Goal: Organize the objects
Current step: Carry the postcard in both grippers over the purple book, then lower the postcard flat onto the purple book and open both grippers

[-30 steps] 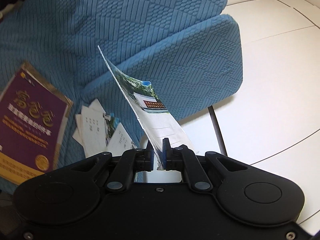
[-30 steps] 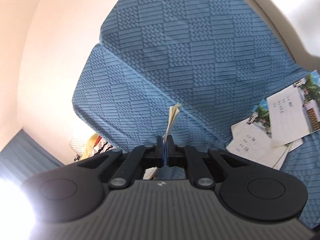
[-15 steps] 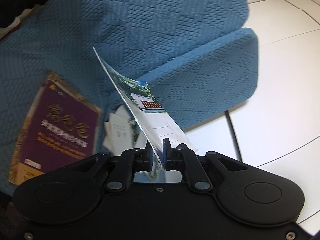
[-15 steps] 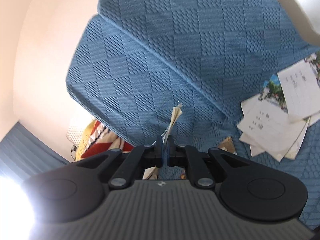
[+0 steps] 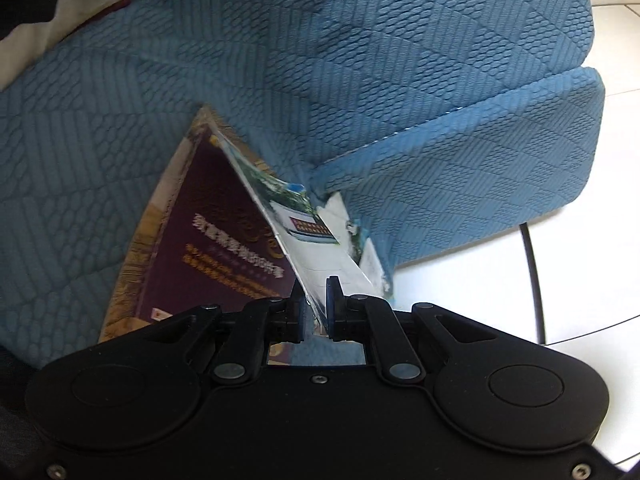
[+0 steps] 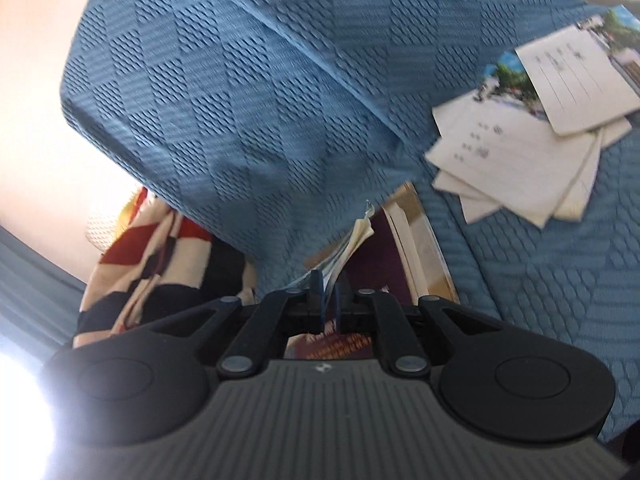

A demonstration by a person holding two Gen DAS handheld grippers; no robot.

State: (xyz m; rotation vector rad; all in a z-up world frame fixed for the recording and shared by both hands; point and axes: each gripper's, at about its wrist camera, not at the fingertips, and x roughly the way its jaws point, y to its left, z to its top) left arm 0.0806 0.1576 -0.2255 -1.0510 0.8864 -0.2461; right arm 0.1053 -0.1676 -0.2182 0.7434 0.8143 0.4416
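Visibly 2 tools [image 5: 313, 306] [image 6: 328, 300], 1 purple book [image 5: 208, 264], 1 card pile [image 6: 532, 144]

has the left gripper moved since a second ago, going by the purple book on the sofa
Yes. The left gripper, shut on a postcard, has come down toward the purple book, which was off to the left and now lies right behind its fingertips.

Sofa [image 5: 400, 60] rough quilted blue cloth; book [image 5: 224, 248] glossy purple cover; cards [image 6: 520, 152] matt white paper.
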